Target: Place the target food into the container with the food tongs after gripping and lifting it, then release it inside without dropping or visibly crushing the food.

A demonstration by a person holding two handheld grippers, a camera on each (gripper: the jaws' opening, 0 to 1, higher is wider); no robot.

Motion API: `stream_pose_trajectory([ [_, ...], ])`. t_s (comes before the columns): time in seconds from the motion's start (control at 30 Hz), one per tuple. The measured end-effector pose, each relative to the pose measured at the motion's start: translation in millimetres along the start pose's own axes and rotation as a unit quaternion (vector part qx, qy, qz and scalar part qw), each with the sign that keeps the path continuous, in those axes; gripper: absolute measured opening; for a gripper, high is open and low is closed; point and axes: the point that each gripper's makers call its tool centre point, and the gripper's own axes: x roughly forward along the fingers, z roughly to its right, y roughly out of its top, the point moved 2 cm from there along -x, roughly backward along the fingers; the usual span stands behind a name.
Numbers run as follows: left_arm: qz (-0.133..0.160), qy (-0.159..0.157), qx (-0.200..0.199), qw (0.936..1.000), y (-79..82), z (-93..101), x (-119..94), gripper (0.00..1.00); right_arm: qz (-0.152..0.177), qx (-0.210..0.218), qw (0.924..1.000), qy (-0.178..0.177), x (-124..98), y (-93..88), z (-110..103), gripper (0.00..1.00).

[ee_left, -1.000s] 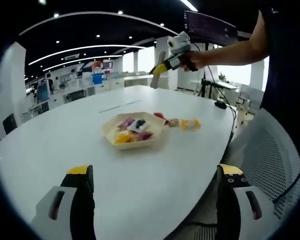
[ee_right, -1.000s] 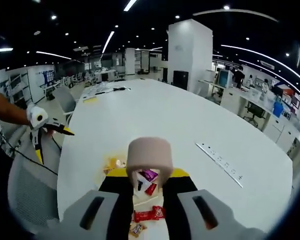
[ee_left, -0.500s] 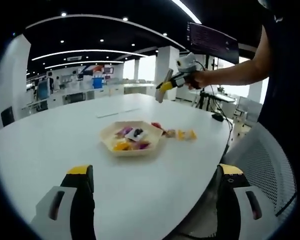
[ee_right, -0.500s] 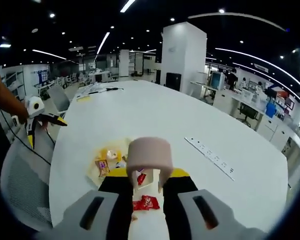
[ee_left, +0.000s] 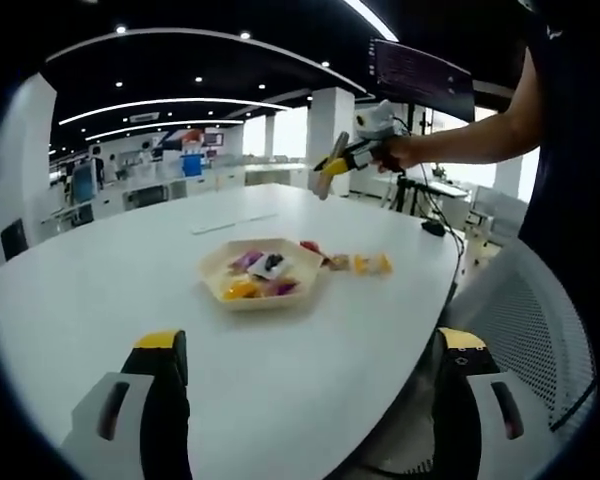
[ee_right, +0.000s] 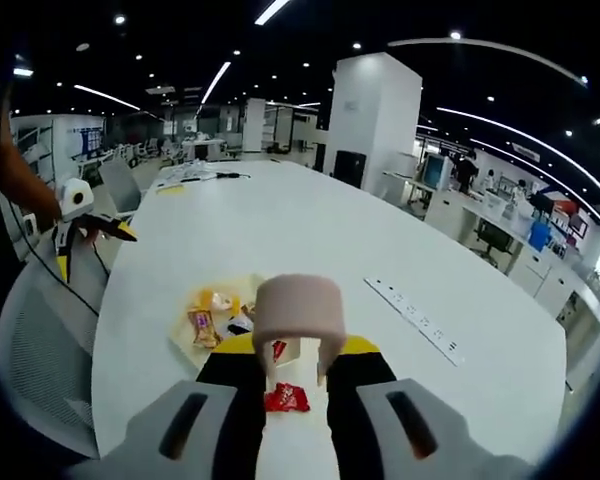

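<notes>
White table (ee_left: 100, 290) is carrying a pale hexagonal container (ee_left: 264, 277) in the left gripper view, and colourful wrapped snacks (ee_left: 260, 276) are lying inside it. Three more wrapped foods (ee_left: 350, 262) are sitting on the table just beside the container, on its right in this view: a red one, a brownish one and a yellow one. The left gripper (ee_left: 305, 400) is hovering low over the near edge of the table, well apart from the container, and its jaws are standing wide apart with nothing between them.

The right gripper (ee_left: 332, 166) is being held in the air above and behind the container by the person's hand (ee_left: 398, 151). In the right gripper view, this gripper (ee_right: 295, 375) is clamping the food tongs (ee_right: 298, 318), whose tan looped end is facing the camera. The tips of the tongs are pointing down toward the table; I cannot tell if the tongs are open or closed. A red packet (ee_right: 286, 398) is showing on the table between the jaws, and a yellow packet (ee_right: 210, 300) and a brown one are lying to the left. A mesh chair (ee_left: 540, 320) is standing at the edge of the table.
</notes>
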Motion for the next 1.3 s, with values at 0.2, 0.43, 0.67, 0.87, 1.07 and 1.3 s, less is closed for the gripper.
stream_pose_trajectory([
  [0.2,0.000,0.005,0.003,1.0000,-0.7,-2.1,0.1,0.99,0.005,0.013,0.9999,-0.003,14.2,-16.1,1.7,0.21],
  [0.43,-0.006,0.006,0.001,1.0000,-2.9,-3.3,-0.1,0.99,0.010,0.040,0.9991,-0.004,26.5,-32.1,-1.5,0.21],
  [0.67,-0.009,0.008,-0.002,0.9999,-4.1,-4.5,0.3,0.98,0.003,0.053,0.9986,0.002,36.6,-45.4,-4.9,0.22],
  [0.87,-0.009,0.013,-0.003,0.9999,-3.8,-5.7,-0.1,0.97,-0.004,0.058,0.9983,0.006,46.2,-54.4,-6.6,0.21],
  [1.07,-0.014,0.012,-0.003,0.9998,-5.8,-5.6,0.4,0.97,-0.025,0.074,0.9969,0.001,55.1,-64.3,-7.4,0.21],
  [1.3,-0.018,0.014,-0.001,0.9997,-7.0,-6.1,0.2,0.97,-0.042,0.085,0.9955,-0.006,63.5,-76.1,-9.1,0.20],
])
